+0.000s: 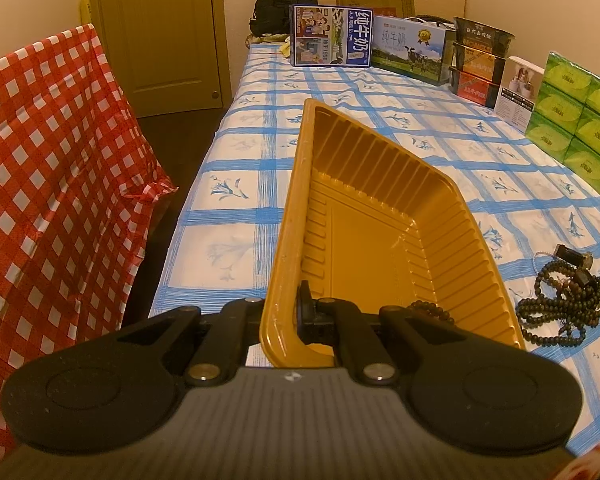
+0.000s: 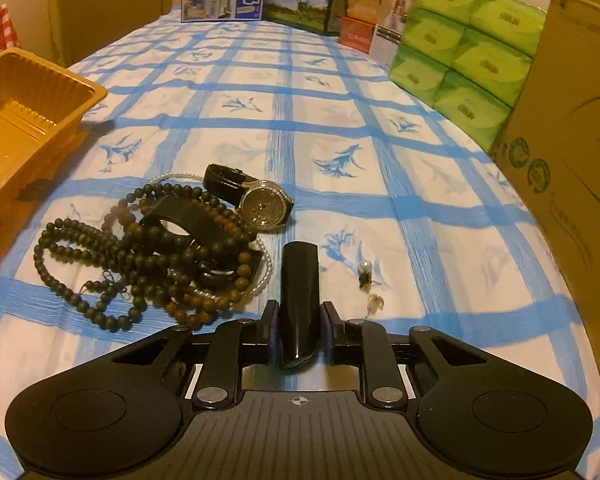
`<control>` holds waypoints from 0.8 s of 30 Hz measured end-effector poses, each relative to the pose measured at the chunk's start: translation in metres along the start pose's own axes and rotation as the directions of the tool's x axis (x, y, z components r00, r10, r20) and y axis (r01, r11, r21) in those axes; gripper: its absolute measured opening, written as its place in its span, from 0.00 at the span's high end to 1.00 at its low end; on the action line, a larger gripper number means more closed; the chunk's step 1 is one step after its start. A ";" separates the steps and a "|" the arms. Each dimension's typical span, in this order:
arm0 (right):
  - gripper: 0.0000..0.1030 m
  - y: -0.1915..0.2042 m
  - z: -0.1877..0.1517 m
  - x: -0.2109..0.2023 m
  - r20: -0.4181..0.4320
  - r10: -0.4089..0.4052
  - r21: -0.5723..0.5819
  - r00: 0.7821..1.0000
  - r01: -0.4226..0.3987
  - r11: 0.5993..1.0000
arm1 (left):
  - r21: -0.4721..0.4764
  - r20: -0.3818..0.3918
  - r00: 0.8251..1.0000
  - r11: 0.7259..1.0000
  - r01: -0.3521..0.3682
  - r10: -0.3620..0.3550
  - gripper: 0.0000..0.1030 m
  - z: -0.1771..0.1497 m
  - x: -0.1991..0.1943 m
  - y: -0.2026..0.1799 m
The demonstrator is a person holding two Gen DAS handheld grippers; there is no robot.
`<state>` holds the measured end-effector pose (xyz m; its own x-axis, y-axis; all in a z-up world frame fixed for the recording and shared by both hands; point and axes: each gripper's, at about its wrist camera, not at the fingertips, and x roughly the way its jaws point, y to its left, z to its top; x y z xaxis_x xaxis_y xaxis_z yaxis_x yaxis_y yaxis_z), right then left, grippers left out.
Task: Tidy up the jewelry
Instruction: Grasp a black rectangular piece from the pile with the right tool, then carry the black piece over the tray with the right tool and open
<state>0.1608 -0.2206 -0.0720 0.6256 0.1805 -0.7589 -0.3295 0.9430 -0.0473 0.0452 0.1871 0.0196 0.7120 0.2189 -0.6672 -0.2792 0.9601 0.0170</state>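
Left wrist: jaws pinching tray (image 1: 380, 216) wall | right jaws pressed together, empty

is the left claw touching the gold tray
Touching. The left wrist view shows the left claw shut on the gold tray's near rim, one finger inside the wall, one outside.

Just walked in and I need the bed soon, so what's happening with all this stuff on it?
Someone is sorting jewelry with two handheld tongs. The left tongs are shut on the rim of a yellow tray; a strand of beads shows at its near end. The right tongs are shut, holding nothing, pointed at the pile of bead necklaces, with a watch and small earrings lying on the blue checked cloth.
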 end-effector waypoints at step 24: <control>0.79 0.152 0.059 -0.054 0.122 0.391 -0.097 0.912 -0.381 0.919 | 0.002 0.000 1.000 1.000 -0.001 0.001 0.96 0.000 0.000 -0.002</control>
<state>0.1181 -0.0706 0.0002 0.5278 0.5675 -0.6319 -0.6098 0.7711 0.1830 0.0458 0.1856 0.0191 0.7115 0.2197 -0.6674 -0.2787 0.9602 0.0190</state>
